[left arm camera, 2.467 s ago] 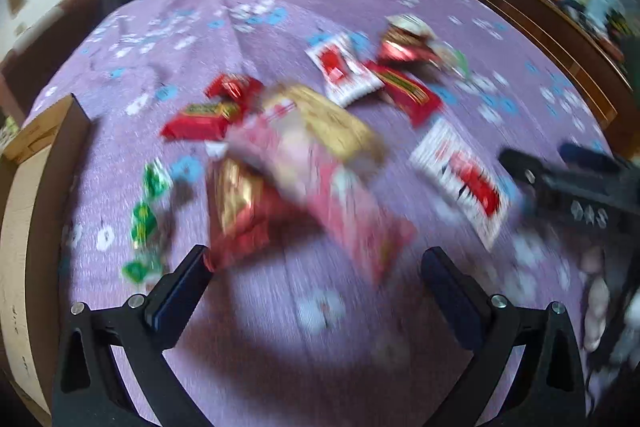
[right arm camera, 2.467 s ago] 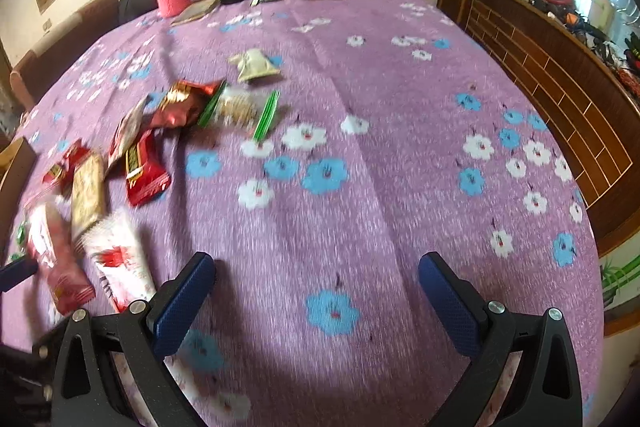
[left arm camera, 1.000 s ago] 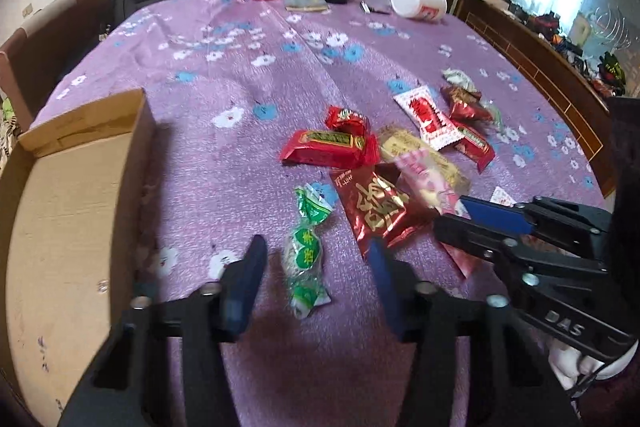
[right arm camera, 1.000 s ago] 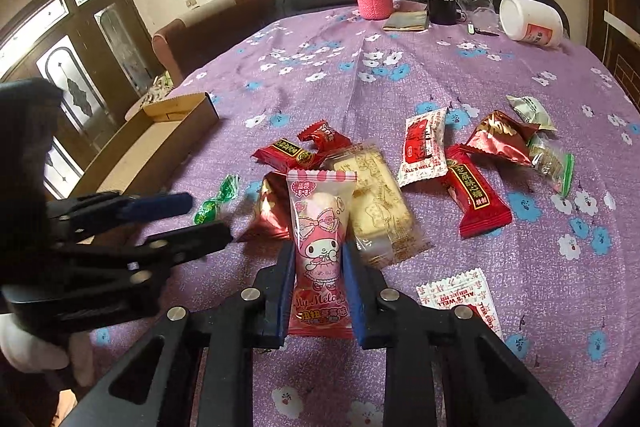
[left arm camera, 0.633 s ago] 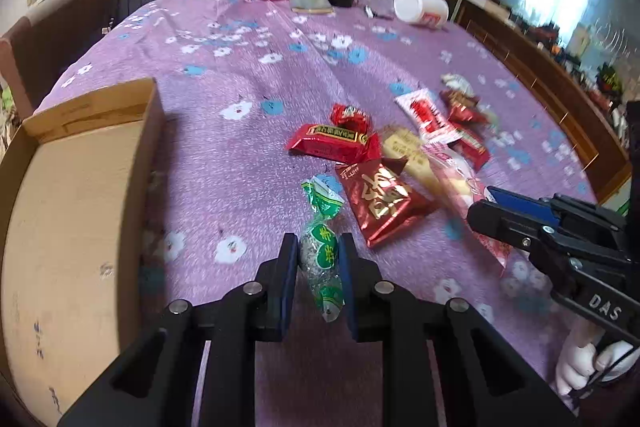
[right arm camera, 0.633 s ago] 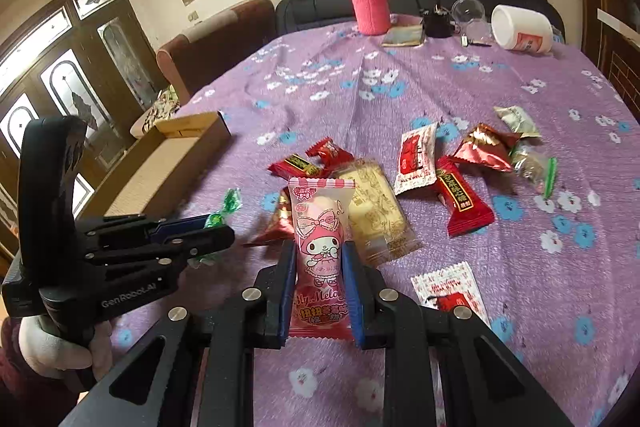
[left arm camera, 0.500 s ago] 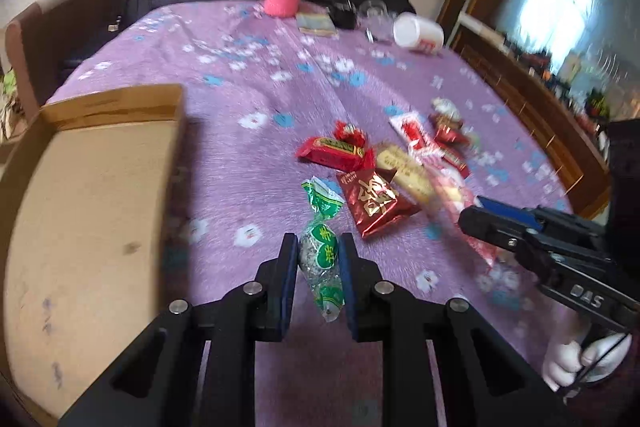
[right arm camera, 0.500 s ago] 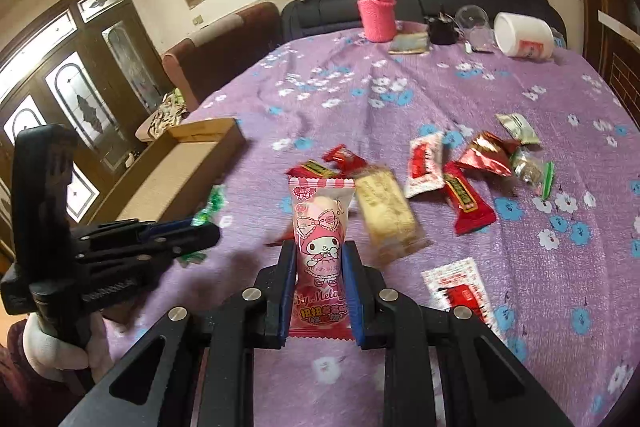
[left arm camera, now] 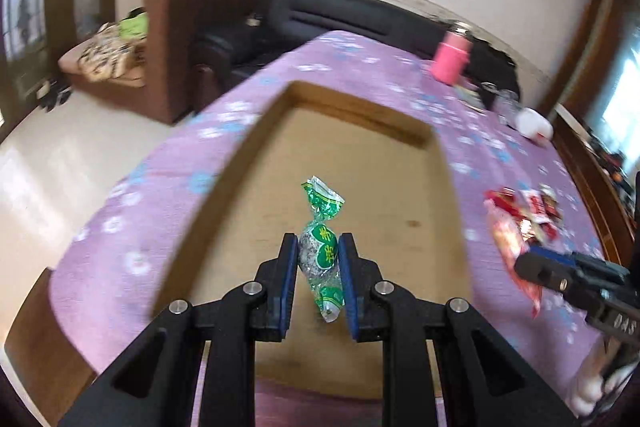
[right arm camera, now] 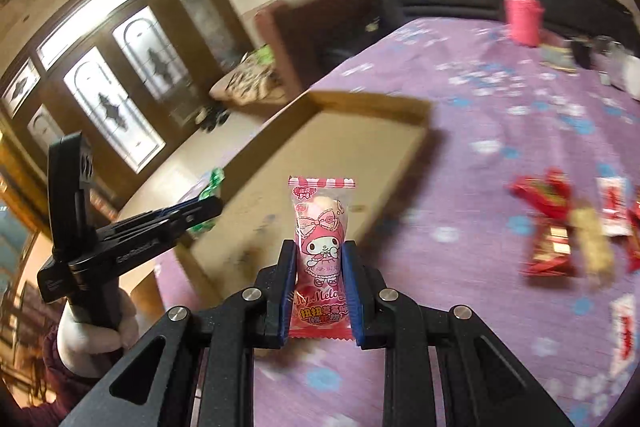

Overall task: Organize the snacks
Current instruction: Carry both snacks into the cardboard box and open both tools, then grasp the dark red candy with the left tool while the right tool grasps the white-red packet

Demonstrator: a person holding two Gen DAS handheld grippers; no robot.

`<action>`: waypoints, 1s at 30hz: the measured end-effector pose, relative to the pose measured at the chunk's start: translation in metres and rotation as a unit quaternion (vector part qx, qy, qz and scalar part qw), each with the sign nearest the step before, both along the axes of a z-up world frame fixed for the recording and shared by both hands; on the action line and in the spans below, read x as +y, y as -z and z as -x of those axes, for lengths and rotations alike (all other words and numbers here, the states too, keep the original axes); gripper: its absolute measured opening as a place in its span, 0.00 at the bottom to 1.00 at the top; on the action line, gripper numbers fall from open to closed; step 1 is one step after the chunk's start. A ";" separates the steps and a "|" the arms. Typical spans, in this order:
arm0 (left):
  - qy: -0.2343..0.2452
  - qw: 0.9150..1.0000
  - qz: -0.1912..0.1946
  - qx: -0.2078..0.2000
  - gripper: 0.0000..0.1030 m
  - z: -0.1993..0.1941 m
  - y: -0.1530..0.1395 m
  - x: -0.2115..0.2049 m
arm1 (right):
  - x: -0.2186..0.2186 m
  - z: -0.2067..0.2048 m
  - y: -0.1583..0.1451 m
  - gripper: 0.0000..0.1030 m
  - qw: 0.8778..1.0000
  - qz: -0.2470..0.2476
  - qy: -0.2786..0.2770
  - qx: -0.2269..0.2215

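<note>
We have carried both snacks from the pile to the cardboard box [left arm camera: 360,163]: left gripper [left arm camera: 319,269] pinches the green candy [left arm camera: 322,247] above it, right gripper [right arm camera: 319,281] clamps the pink packet [right arm camera: 322,247] near its edge, ready for dropping.

Daylit room, glare from arched frosted-glass doors [right arm camera: 120,107]; strong fisheye bending, dark corners; motion blur smears purple floral desk [right arm camera: 500,131].

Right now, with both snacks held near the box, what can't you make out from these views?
- Box: near wall hidden behind the left tongs, left view.
- Loose snacks: blurred, labels unreadable, right view.
- Green candy: mostly hidden by the left tongs, right view.
</note>
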State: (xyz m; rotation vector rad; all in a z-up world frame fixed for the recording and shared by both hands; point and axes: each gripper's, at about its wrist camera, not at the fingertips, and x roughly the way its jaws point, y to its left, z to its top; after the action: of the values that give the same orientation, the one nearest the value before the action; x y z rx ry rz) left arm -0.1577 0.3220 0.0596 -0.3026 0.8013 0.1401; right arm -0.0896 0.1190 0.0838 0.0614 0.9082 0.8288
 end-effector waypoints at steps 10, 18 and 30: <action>-0.014 0.999 0.021 0.026 0.21 -0.001 0.031 0.035 | 0.096 -0.008 0.043 0.25 0.998 0.032 -0.045 0.041; -0.008 0.999 0.039 -0.022 0.58 0.010 0.005 0.024 | 0.074 -0.013 0.032 0.25 0.999 0.005 -0.022 0.025; 0.136 0.986 0.050 -0.081 0.83 0.006 -0.049 -0.088 | -0.168 -0.014 -0.014 0.80 0.972 0.027 0.222 -0.073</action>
State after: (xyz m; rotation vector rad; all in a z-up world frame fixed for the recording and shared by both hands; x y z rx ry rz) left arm -0.1638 0.2342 0.1084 -0.2913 0.6813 -0.1802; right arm -0.0751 -0.0491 0.0979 0.1490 0.7394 0.3860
